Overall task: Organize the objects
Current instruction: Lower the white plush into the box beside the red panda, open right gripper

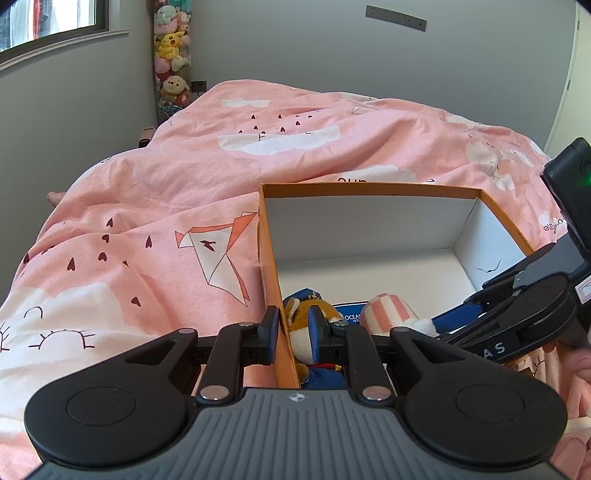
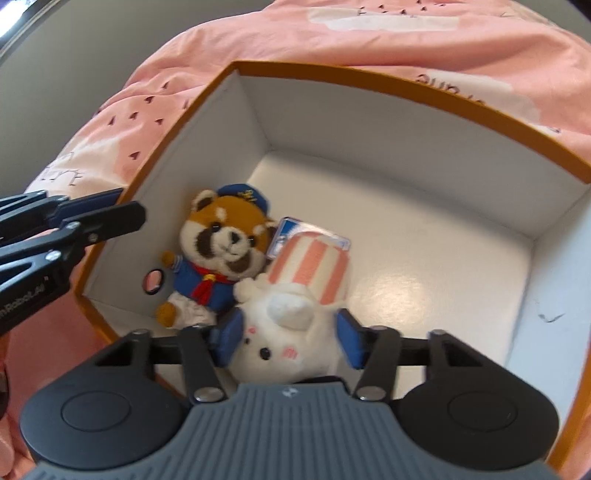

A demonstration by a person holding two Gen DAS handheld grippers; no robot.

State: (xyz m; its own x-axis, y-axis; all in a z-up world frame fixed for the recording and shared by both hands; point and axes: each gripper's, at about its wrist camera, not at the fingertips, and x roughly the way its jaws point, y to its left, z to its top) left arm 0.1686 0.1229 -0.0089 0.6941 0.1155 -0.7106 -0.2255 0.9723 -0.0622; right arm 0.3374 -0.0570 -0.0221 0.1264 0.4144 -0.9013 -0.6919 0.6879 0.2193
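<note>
An orange box (image 1: pixel 369 189) with a white inside sits on the pink bedcover; it also shows in the right wrist view (image 2: pixel 406 92). A red panda plush (image 2: pixel 218 254) in a blue sailor suit lies in its near left corner, partly seen in the left wrist view (image 1: pixel 303 328). My left gripper (image 1: pixel 291 336) is shut on the box's left wall (image 1: pixel 275 280). My right gripper (image 2: pixel 290 341) is inside the box, its jaws around a white plush with a pink striped hat (image 2: pixel 291 332), touching its sides. In the left wrist view the right gripper (image 1: pixel 436 325) comes in from the right.
The pink patterned bedcover (image 1: pixel 166 221) spreads all around the box. A blue and white card (image 2: pixel 288 236) lies under the plushes. A column of plush toys (image 1: pixel 171 55) stands in the far corner by the grey wall. A window (image 1: pixel 48 22) is at the upper left.
</note>
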